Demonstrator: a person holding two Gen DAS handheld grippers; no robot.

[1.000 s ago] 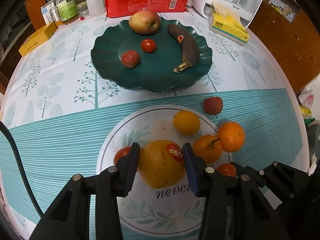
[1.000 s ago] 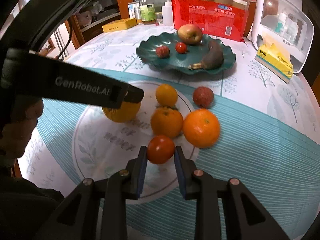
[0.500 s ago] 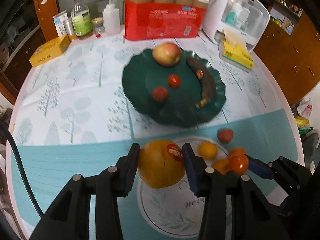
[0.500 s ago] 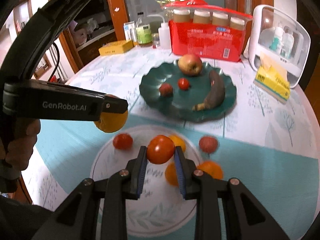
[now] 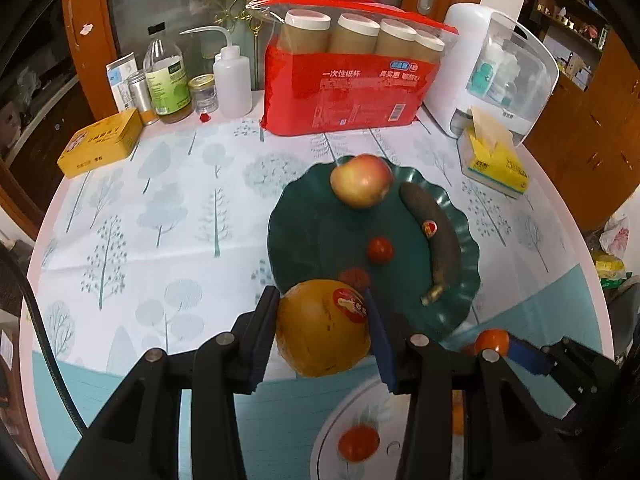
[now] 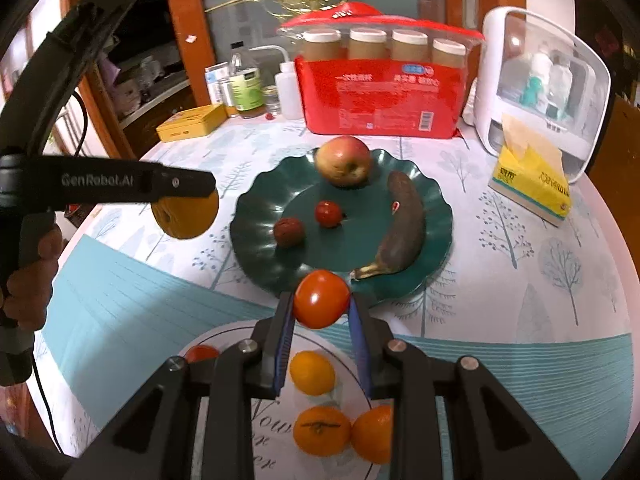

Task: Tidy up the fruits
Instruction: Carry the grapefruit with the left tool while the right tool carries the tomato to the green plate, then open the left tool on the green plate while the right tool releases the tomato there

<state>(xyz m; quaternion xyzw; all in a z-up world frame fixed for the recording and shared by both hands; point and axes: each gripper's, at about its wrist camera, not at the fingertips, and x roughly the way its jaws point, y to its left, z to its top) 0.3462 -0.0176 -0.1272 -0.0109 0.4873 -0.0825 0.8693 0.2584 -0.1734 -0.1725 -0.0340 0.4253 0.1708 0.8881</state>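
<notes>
My left gripper [image 5: 322, 334] is clamped on a large yellow-orange fruit [image 5: 322, 328] with a red sticker, and I hold it in the air just short of the near left edge of the green plate [image 5: 312, 240]. My right gripper [image 6: 320, 312] is clamped on a red tomato [image 6: 321, 298], raised above the near rim of that same plate. On the green plate I count four things: one apple [image 6: 343, 160] at the far side, one darkened banana [image 6: 402, 226] along the right side, one small red tomato [image 6: 328, 213] in the middle, and one rough red lychee [image 6: 289, 232] to its left. Nearer to me lies the white plate [image 6: 240, 364] with printed lettering, and the right wrist view shows four fruits on it: one yellow-orange citrus [image 6: 312, 372], two oranges [image 6: 322, 431] touching side by side at the near edge, and one red tomato [image 6: 202, 353] at its left, partly hidden by my gripper's finger. The left wrist view shows only a slice of the white plate and one blurred tomato on it; the oranges are hidden there. It does show the sticker on the big fruit, which the right view does not. The right wrist view alone shows the person's hand [image 6: 30, 276] around the left gripper's handle. Far across the table I see in both views a red package [image 5: 348, 96] holding four capped cups, a yellow tin [image 5: 100, 142] and a tissue box [image 5: 496, 162].
</notes>
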